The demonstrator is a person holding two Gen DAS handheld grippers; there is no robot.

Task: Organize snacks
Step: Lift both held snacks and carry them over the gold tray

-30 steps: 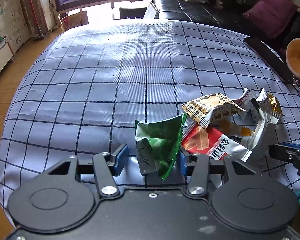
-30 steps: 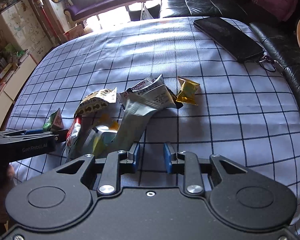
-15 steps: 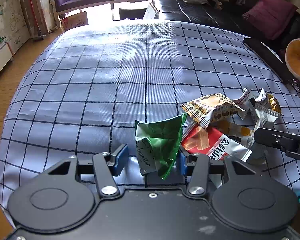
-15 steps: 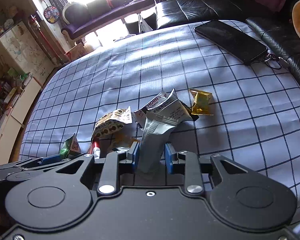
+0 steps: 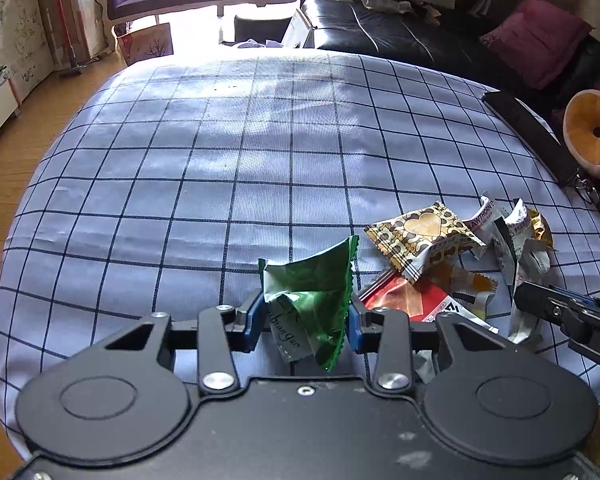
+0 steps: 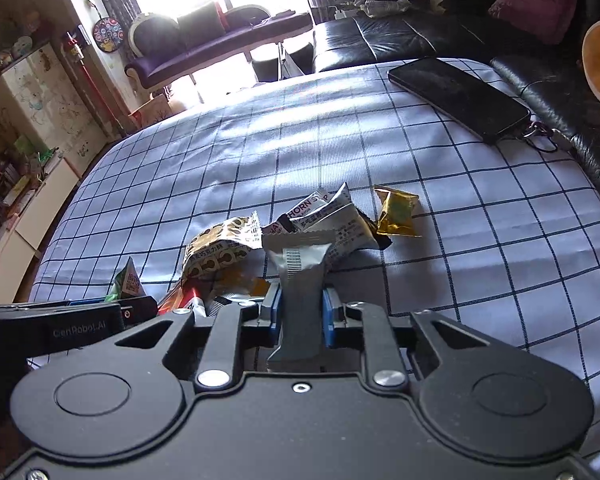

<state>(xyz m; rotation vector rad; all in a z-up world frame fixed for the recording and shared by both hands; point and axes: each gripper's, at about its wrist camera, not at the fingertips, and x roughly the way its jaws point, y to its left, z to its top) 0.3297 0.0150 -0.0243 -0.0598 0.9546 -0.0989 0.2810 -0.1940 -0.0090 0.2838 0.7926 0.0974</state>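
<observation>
The left gripper [image 5: 303,322] has its fingers closed on a green packet [image 5: 312,300]; the right gripper [image 6: 300,310] clamps a silver packet [image 6: 300,276]. Beyond lies the snack pile [image 6: 228,252] on the checked counter [image 6: 460,240], a gold packet [image 6: 398,212] just beside it, a phone [image 6: 456,96] farther back.

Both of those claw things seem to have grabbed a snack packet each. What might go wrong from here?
The right gripper pinches only the lower end of the silver packet, whose top rests against the hawthorn packets, so lifting may drag those along. The left gripper holds the crumpled green wrapper by loose folds, so it might slip out. The phone lies near the table edge; a wide swing could knock it off.
</observation>
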